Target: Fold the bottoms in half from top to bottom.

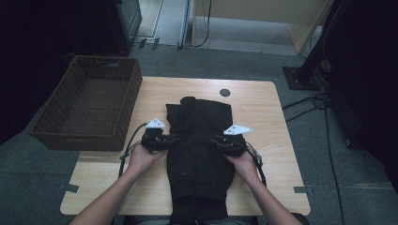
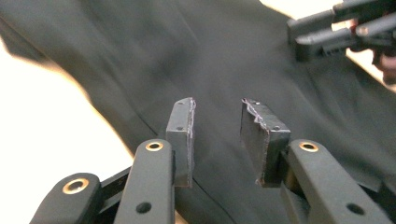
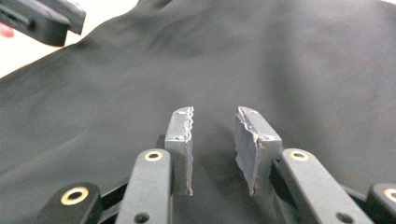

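Left gripper (image 1: 172, 139): I hold it level at the black garment's (image 1: 199, 150) left edge, pointing inward; jaws narrowly apart, gripping nothing.
Right gripper (image 1: 217, 139): mirrored at the right edge, pointing inward; jaws narrowly apart, empty.
Garment: flat along the wooden table's (image 1: 277, 140) middle, between both grippers.
Surroundings: brown wicker basket (image 1: 89, 101) at the table's left; nothing blocks either gripper.

Bare tabletop (image 1: 263, 122) right of the black garment (image 1: 199, 150); wicker basket (image 1: 89, 105) crowding the left edge.
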Available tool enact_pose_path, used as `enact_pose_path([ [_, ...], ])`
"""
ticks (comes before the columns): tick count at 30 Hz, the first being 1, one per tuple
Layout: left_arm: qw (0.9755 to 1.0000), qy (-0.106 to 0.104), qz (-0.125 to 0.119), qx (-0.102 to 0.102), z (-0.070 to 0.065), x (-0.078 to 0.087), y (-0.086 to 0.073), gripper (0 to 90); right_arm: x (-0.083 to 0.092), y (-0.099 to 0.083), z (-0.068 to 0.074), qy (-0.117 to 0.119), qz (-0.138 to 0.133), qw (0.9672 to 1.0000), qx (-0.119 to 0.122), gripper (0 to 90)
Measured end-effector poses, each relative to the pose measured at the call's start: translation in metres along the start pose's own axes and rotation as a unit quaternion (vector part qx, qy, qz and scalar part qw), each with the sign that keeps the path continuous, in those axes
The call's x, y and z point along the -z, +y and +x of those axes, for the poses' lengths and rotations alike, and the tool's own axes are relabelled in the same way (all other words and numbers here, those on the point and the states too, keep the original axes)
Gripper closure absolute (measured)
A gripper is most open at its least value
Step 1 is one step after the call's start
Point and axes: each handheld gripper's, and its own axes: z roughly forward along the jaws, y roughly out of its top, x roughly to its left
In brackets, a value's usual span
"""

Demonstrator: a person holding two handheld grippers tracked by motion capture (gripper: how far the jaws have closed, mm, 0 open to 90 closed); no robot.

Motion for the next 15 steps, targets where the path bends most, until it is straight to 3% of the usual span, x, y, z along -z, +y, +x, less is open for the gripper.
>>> enact_pose_path([
  [4,0.9998,0.015,-0.017,0.001,0.028,-0.011,0.033,65.1,-0.013,0.017,-0.030,-0.020,-0.017,0.9995,-0.019,64.1],
  [7,0.9990,0.041,-0.005,-0.016,0.043,-0.024,0.051,65.1,-0.024,0.027,-0.051,-0.032,-0.023,0.9982,-0.046,60.3],
  [11,0.9982,0.058,-0.002,-0.013,0.057,-0.043,0.061,59.6,-0.039,0.037,-0.071,-0.067,-0.024,0.9962,-0.050,49.7],
  [15,0.9974,0.066,0.028,-0.004,0.065,-0.064,0.062,47.2,-0.056,0.039,-0.084,-0.083,-0.009,0.9938,-0.074,42.5],
])
